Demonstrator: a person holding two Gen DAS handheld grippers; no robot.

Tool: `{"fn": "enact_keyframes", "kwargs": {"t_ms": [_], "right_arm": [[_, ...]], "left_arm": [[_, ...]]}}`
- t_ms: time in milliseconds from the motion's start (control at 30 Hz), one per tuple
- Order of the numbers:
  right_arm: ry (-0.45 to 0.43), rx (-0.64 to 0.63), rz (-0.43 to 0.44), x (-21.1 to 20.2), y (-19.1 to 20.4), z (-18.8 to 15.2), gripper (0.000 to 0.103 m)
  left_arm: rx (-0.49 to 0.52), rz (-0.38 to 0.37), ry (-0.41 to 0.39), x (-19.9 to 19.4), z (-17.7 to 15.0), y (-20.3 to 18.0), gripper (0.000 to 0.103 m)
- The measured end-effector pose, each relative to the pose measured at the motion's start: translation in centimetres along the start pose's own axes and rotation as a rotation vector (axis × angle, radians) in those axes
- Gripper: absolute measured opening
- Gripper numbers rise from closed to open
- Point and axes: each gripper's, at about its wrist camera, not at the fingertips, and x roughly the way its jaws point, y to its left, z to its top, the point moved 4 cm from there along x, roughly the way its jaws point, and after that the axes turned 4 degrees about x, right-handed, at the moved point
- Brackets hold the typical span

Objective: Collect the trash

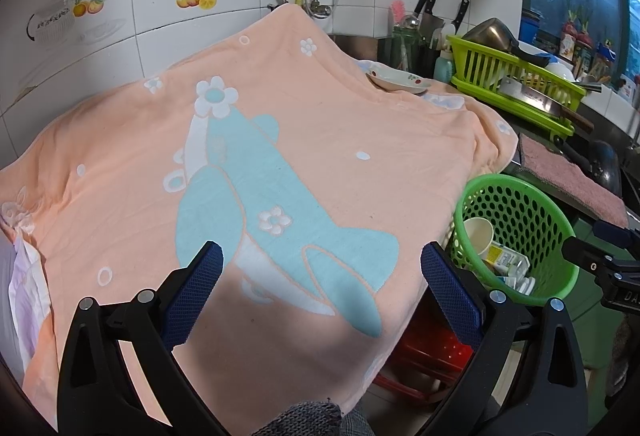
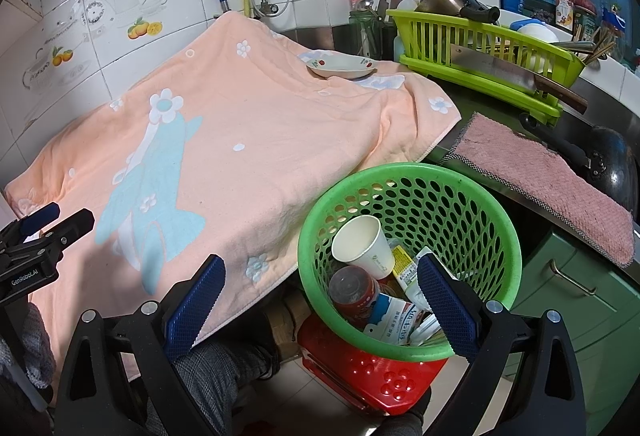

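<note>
A soft peach towel [image 1: 312,140], woven with a pale blue shape and small white flowers, lies draped over the counter, lightly rumpled at its far right corner; on that far side sits a shallow white ceramic dish [image 2: 342,67] with small red motifs on its rim; beside the towel's edge stands the round green plastic basket [image 2: 472,196], its wall pierced all over with oval holes, set on a red plastic stool [image 2: 360,376]; inside it lies the trash: a white paper cup [image 2: 362,246] tipped on its side, a red-labelled can [image 2: 354,286] with a clear lid, and printed cartons and wrappers [image 2: 394,320] heaped below; a nubbly pink cloth [image 2: 540,180] is spread on the dark counter to the right, and beyond it a lime slatted dish rack [image 2: 480,48] carries a cleaver, a pot and bowls; my left gripper [image 1: 320,292] hovers low over the near part of the towel, tilted downward, its blue, diamond-textured pads spread wide apart with nothing between them; my right gripper [image 2: 320,300] hangs above the near rim of the basket, angled down into it, jaws likewise wide and holding nothing, one pad over the towel's hem and the other over the basket's contents; glossy white tiles printed with teapots and fruit back the scene.
</note>
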Motion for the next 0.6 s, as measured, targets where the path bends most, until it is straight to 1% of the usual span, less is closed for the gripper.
{"fn": "enact_keyframes", "kwargs": {"t_ms": [600], "right_arm": [[0.003, -0.001, 0.004, 0.21, 0.32, -0.26, 0.093]], "left_arm": [[-0.002, 0.005, -0.005, 0.06, -0.06, 0.00, 0.098]]}}
